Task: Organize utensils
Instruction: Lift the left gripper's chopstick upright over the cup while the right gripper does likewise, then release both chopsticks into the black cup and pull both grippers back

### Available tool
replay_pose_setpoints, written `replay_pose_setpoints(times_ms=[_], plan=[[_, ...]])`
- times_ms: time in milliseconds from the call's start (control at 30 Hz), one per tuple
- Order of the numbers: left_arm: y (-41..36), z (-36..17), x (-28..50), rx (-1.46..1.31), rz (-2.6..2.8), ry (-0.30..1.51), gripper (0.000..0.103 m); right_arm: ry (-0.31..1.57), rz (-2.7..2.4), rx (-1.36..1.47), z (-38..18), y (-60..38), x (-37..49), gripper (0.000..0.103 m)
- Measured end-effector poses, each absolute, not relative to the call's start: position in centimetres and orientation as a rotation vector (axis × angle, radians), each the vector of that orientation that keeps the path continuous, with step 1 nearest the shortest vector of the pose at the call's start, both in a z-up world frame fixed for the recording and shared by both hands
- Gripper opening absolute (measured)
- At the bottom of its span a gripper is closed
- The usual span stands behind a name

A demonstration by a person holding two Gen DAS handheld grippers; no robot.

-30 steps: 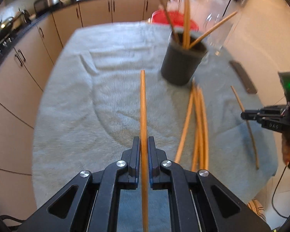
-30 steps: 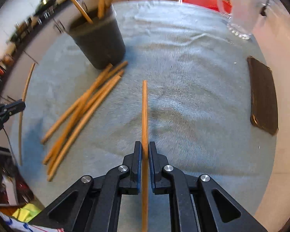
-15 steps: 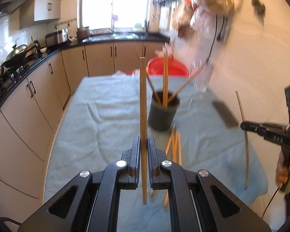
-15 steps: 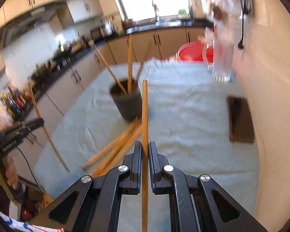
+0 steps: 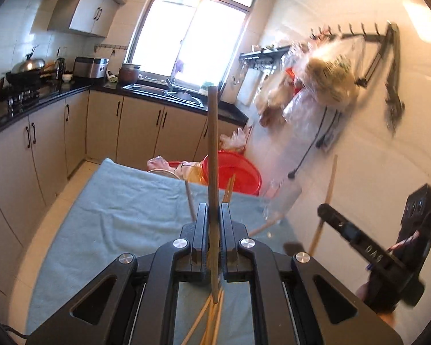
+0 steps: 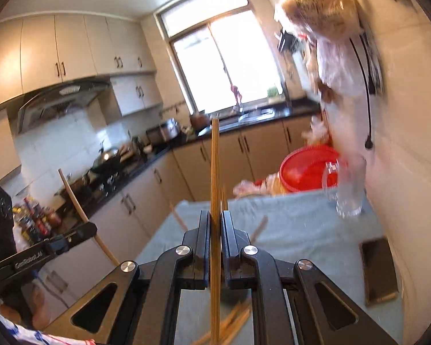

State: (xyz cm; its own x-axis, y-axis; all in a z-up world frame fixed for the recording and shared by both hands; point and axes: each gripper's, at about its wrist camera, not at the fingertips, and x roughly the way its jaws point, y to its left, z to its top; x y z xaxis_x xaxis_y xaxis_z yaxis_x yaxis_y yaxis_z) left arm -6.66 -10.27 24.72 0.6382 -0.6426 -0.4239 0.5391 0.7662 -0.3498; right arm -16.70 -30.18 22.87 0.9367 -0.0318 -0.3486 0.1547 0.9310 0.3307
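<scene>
My left gripper (image 5: 214, 218) is shut on a wooden chopstick (image 5: 213, 155) that stands upright, raised above the table. My right gripper (image 6: 215, 224) is shut on another wooden chopstick (image 6: 215, 172), also upright. Each gripper shows in the other's view: the right one (image 5: 324, 210) at the right with its stick (image 5: 327, 198), the left one (image 6: 86, 228) at the left with its stick (image 6: 80, 215). Several loose chopsticks (image 5: 212, 316) lie on the blue-grey cloth (image 5: 123, 210) below; they also show in the right wrist view (image 6: 232, 322). The dark cup is hidden behind the grippers; only stick tops (image 5: 190, 201) show.
A glass mug (image 6: 344, 189) stands at the cloth's far right by the wall. A dark phone (image 6: 377, 270) lies at the right edge. A red basin (image 5: 232, 175) sits beyond the table's far end. Kitchen cabinets (image 5: 51, 135) run along the left.
Both grippers have tilted upward and risen with their chopsticks. The views went from looking down on the table to looking across the kitchen, and the cup dropped out of sight.
</scene>
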Motion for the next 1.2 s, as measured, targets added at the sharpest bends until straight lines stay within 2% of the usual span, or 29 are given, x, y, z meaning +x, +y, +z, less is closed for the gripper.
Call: replay_pose_setpoints(times_ms=[200,400,767,1067,1133,1167,1200], plan=[[-12.9,24.7,-3.4,-0.211,-0.670,0.546,0.007,0.254,-0.176,0.344,23.8,-29.7,-12.3,0.007],[-15.5,23.3,-1.2,-0.162,-0.638,0.507,0.007,0.224,-0.255,0.321,22.2,-30.3,-8.8,0.008],[-18.2,17.9,1.4,-0.130,-0.633,0.621,0.007,0.314,-0.263,0.340,17.6,-30.9,-5.7,0.008],[-17.6,16.8,0.8,-0.141,-0.604,0.652,0.007,0.377,-0.266,0.357,15.8,-31.3,-5.6,0.008],[-17.3,16.9,0.5,-0.142,-0.602,0.653,0.008,0.383,-0.269,0.351,15.7,-31.2,-5.8,0.010],[-17.1,17.0,0.3,-0.145,-0.600,0.657,0.009,0.386,-0.269,0.346,15.7,-31.2,-6.0,0.014],[-16.9,17.1,0.1,-0.148,-0.599,0.662,0.014,0.387,-0.268,0.345,15.8,-31.1,-6.0,0.023]])
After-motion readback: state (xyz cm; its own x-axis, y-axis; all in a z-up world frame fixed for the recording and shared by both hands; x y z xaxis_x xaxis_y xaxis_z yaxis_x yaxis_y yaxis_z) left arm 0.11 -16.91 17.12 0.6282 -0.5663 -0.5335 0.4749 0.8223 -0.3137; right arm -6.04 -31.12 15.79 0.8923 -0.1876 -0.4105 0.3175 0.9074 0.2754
